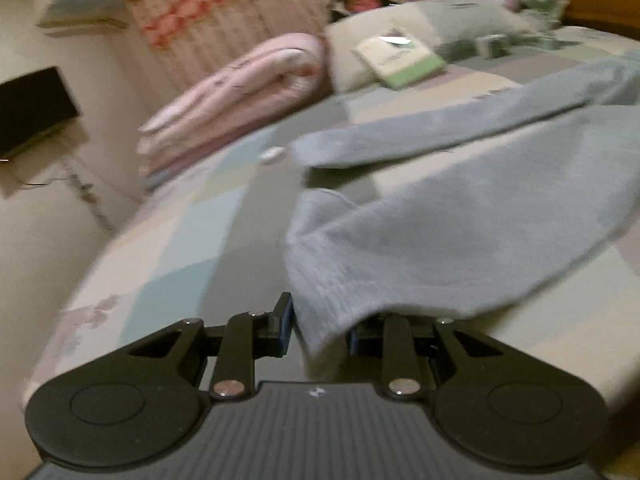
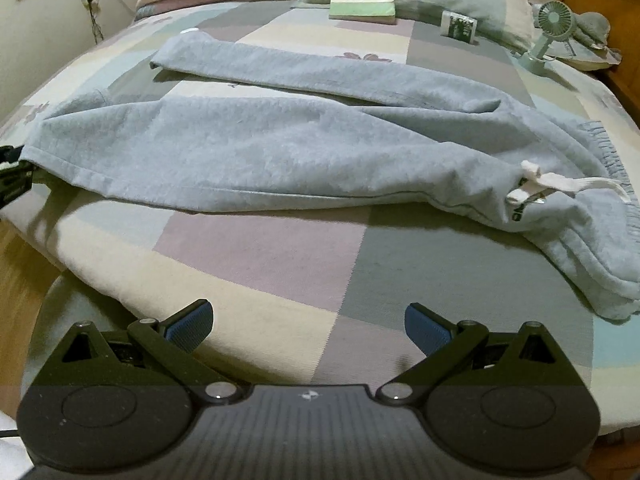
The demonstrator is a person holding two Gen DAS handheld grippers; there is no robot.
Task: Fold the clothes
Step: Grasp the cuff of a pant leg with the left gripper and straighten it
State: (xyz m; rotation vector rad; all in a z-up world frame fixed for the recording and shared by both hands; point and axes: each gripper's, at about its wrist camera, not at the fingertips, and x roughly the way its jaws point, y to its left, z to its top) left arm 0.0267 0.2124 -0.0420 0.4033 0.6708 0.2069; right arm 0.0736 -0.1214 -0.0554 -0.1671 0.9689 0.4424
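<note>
Left wrist view low at the trousers' (image 1: 460,208) hem, right wrist view higher, both sharing the bed (image 2: 280,248).

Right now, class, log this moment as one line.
left gripper: on hem of light blue fleece trousers | right gripper: open, empty | trousers: unfolded on patchwork bedspread

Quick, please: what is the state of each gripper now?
Left gripper: jaws around the hem of the grey-blue trousers; a firm grip cannot be told.
Right gripper: open, holding nothing.
</note>
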